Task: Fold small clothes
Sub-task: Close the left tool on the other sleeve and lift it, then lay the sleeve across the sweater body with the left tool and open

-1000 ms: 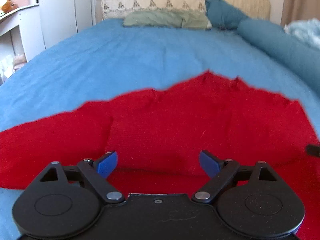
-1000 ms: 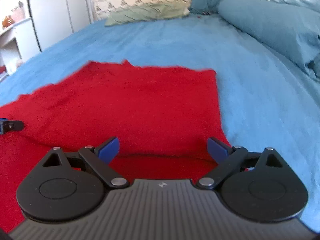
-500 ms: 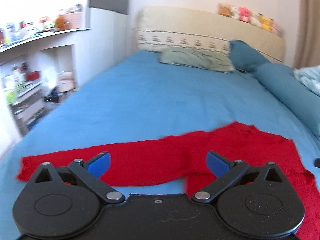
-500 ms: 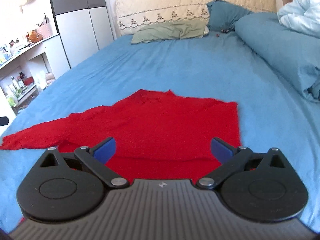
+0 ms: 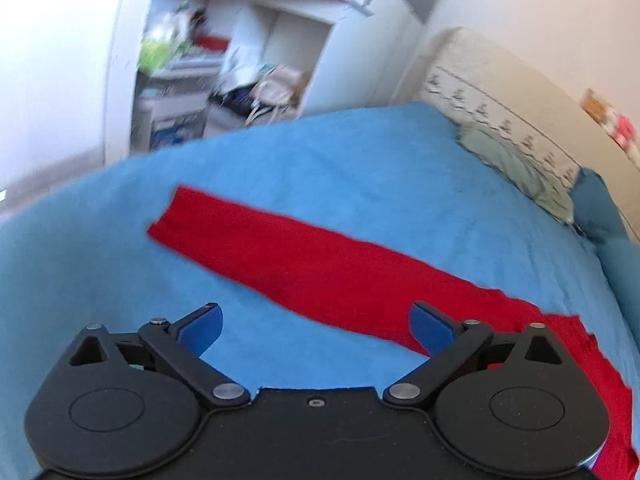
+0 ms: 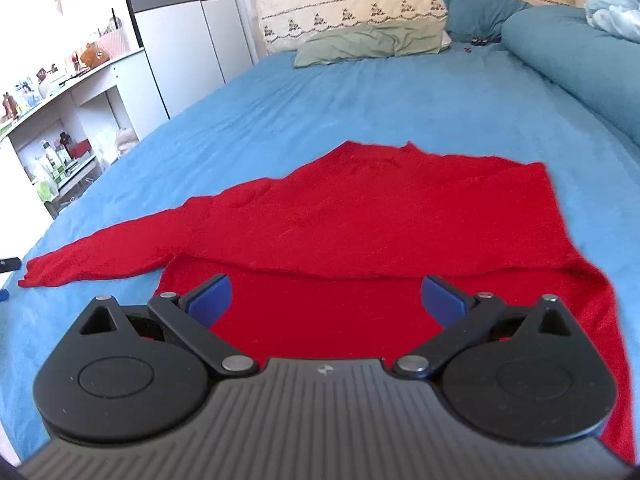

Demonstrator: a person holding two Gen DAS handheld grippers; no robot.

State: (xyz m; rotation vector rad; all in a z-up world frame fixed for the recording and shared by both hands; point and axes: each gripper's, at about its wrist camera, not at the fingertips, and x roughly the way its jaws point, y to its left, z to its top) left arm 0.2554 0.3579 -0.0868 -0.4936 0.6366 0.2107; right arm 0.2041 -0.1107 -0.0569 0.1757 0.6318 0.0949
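Note:
A red long-sleeved sweater (image 6: 400,220) lies on the blue bed (image 6: 360,100), its lower part folded up over the body. Its left sleeve (image 6: 100,260) stretches flat to the left. The left wrist view shows that sleeve (image 5: 304,264) running diagonally, cuff at the far left. My left gripper (image 5: 316,328) is open and empty, held above the bed just short of the sleeve. My right gripper (image 6: 326,298) is open and empty, above the sweater's near edge.
Pillows (image 6: 372,40) and a cream headboard (image 6: 360,4) are at the far end. A rolled teal duvet (image 6: 580,64) lies along the bed's right side. White shelves with clutter (image 5: 208,64) and a wardrobe (image 6: 188,28) stand left of the bed.
Both grippers have drawn back and risen from the sweater, still open. The left one has swung left, from over the body to face the outstretched sleeve and the shelves.

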